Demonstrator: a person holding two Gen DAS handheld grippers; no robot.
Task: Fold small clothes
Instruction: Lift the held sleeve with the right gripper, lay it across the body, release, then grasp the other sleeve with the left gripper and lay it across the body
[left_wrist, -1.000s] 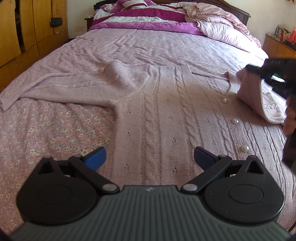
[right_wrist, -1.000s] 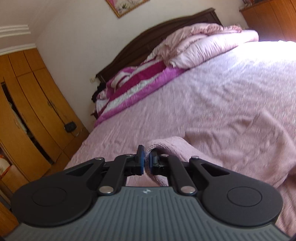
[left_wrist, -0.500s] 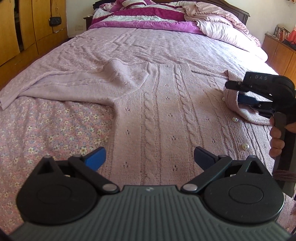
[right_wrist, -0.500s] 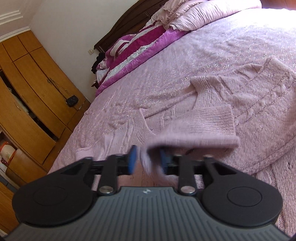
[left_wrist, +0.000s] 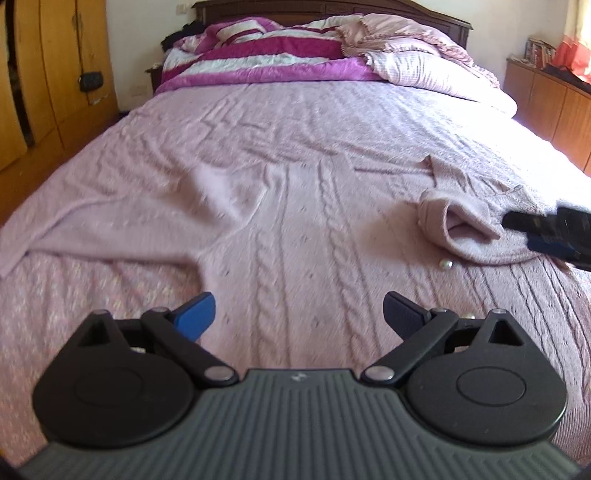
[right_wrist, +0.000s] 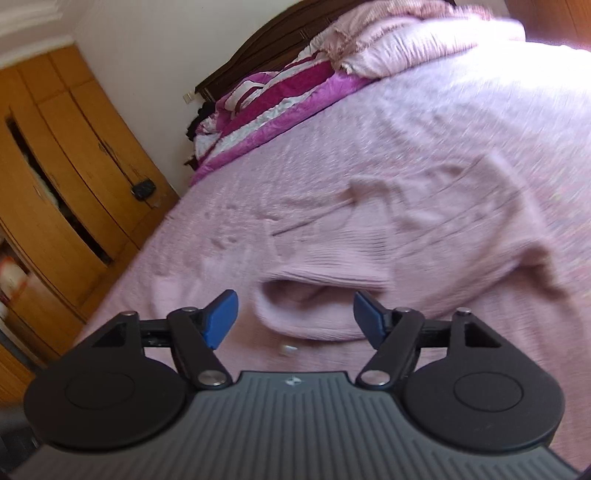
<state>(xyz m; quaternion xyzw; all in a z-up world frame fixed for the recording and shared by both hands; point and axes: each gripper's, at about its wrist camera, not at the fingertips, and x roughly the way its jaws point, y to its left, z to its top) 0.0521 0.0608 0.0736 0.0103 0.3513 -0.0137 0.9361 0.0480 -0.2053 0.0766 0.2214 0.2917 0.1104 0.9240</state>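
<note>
As the two wrist views show it, one item is in work: a pale pink cable-knit cardigan (left_wrist: 295, 236), lying face up and mostly flat on the bed (left_wrist: 332, 118), its body running from the near edge toward the pillows.

Item state, done: the right sleeve (left_wrist: 458, 229) is laid inward over the front, its open cuff resting on the knit beside a pearl button (left_wrist: 446, 264). The fold looks loose and rounded rather than pressed flat.

Item state, left: the left sleeve (left_wrist: 92, 225) lies stretched out to the side, unfolded. By judgement the task is early; that sleeve, then the body fold or folds, remain.

Left gripper (left_wrist: 299, 314): jaws spread wide, nothing between them, held over the lower body of the cardigan.

Right gripper (right_wrist: 293, 314): jaws opening, pads clear of the cloth; the folded cuff lies just ahead of the fingertips and is not pinched. In the left wrist view this gripper shows at the right edge, just beside the sleeve.

Surroundings: striped magenta-and-white quilt (left_wrist: 266, 62) and pink bedding at the headboard; wooden wardrobe (right_wrist: 66, 177) to one side.

Markings: a small emblem on each gripper body, too small to read. No other legible writing or brand.
</note>
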